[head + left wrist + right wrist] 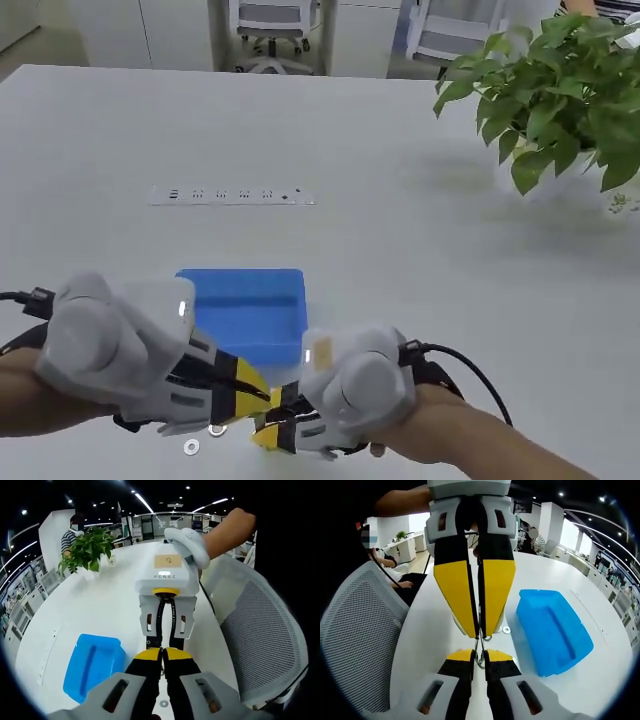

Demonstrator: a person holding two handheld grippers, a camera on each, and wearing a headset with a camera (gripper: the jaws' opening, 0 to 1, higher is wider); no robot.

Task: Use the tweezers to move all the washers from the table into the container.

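The blue container [245, 310] stands on the white table [400, 200] just beyond both grippers. My left gripper [262, 392] and right gripper [268, 432] meet tip to tip at the near edge. Thin metal tweezers [479, 647] run between the two sets of yellow-tipped jaws, and both look shut on them. The left gripper [476, 630] comes down from the top of the right gripper view, facing my right gripper [479, 656]. Two washers [192, 446] [217, 430] lie on the table under the left gripper. One washer [506, 629] lies beside the container [552, 630].
A white power strip [232, 195] lies across the table's middle. A leafy plant [560, 90] stands at the far right. A grey mesh chair [260, 630] is by the near table edge. Office chairs [270, 25] stand beyond the far edge.
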